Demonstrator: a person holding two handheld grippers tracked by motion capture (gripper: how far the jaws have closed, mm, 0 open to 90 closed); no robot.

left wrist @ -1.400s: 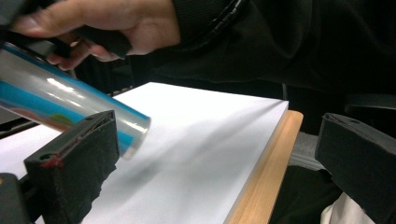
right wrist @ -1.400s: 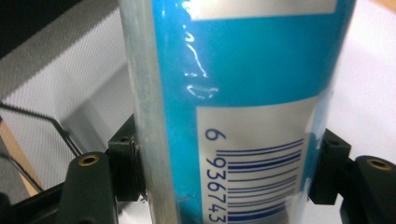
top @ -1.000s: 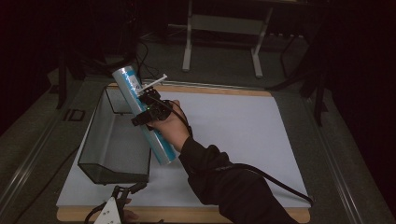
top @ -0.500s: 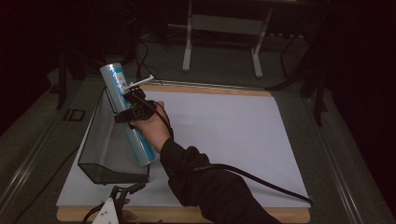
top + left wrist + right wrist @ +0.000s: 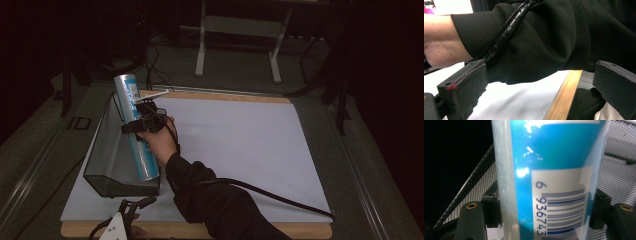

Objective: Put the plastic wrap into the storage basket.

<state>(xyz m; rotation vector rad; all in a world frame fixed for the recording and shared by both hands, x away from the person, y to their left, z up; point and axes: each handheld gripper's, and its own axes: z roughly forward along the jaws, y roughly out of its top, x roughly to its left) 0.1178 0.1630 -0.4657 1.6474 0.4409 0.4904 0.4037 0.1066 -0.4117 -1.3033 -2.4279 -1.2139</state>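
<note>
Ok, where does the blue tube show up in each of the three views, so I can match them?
High view: the blue tube is at left, slanted over the mesh tray, clamped by the right gripper.
Left gripper view: I can't find it here; a black sleeve sits in front of the open jaws.
Right gripper view: it stands centre frame, barcode facing the camera, between the jaws.
Shared landmark: the mesh tray, behind the tube.

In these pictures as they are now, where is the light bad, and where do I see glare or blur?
High view: the room behind the table is nearly black, and the mesh tray is dim. Right gripper view: white glare spots on the blue tube, its barcode readable, the left background black. Left gripper view: the near jaws look slightly soft, and the white sheet is bright but not blown out.
</note>
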